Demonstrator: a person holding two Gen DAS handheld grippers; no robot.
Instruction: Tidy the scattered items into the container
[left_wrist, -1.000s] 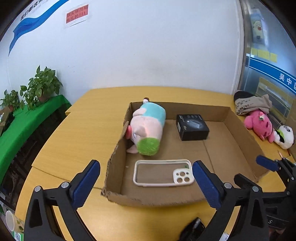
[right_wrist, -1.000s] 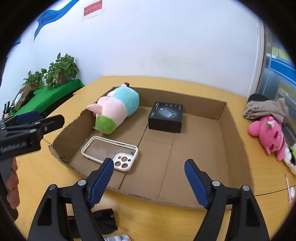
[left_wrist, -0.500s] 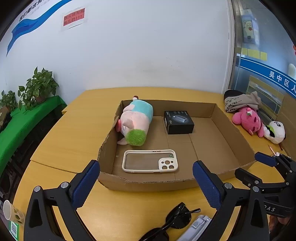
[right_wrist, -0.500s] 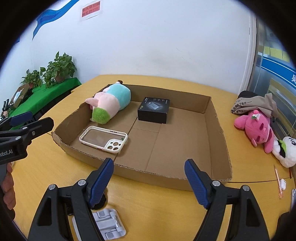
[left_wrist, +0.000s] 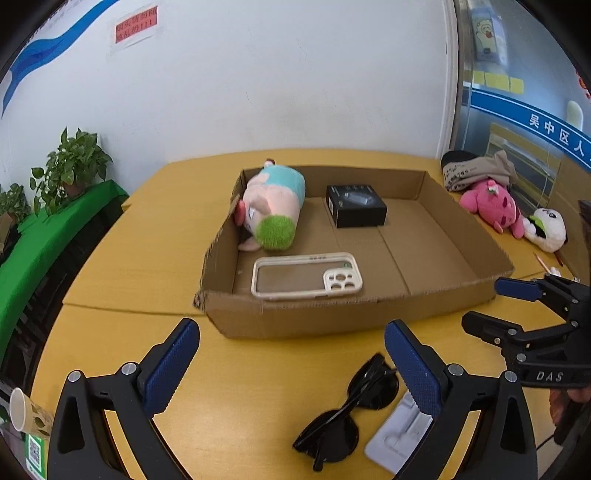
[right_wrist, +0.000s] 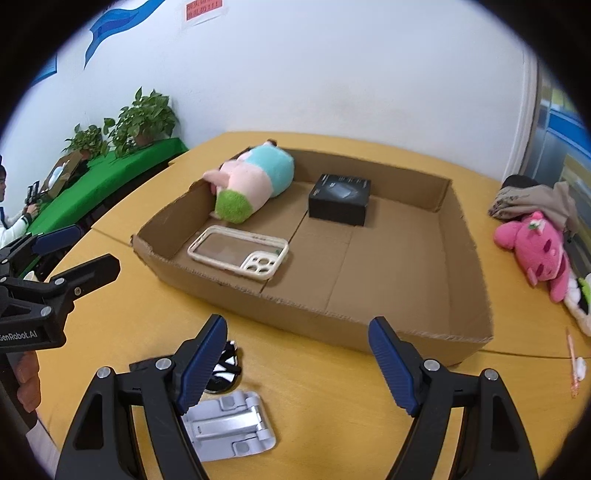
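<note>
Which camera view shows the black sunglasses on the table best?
The left wrist view shows the sunglasses best: both lenses lie open to sight beside the phone stand. In the right wrist view only a small part shows, because the right gripper covers the rest with its finger.

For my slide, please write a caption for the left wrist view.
Open left gripper above sunglasses; cardboard box holds phone case, plush toy, black box.

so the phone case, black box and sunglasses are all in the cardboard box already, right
Not quite. The phone case and black box are in the cardboard box, but the sunglasses lie on the table in front of it, beside the grey stand. The left wrist view shows it.
</note>
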